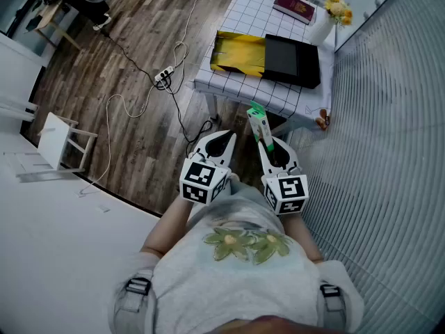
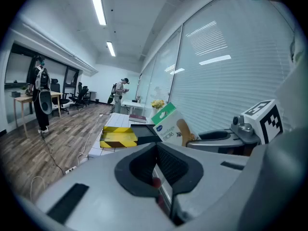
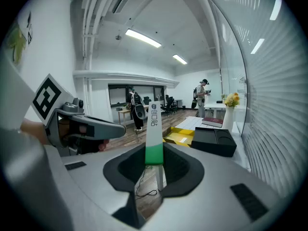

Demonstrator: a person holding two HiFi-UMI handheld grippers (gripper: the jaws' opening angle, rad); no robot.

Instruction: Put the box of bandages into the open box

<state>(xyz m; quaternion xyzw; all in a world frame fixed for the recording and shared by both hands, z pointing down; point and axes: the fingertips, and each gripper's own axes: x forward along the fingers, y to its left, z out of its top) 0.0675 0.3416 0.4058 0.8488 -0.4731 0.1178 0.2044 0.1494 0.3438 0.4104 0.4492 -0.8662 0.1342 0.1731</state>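
Picked up but not delivered: box of bandages (image 1: 261,127) pinched in right gripper (image 1: 268,149), near, well apart from the seemingly empty open box (image 1: 218,53) on the far table (image 1: 250,12); left gripper (image 1: 223,140) pressed together, empty.

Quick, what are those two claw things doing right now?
Left gripper: closed, empty.
Right gripper: closed on the box of bandages.

A red book (image 1: 294,6) and a vase (image 1: 322,28) of yellow flowers (image 1: 338,8) rested on the checked tablecloth (image 1: 245,18); a power strip (image 1: 164,76) with cables lay on the wood floor (image 1: 142,26).
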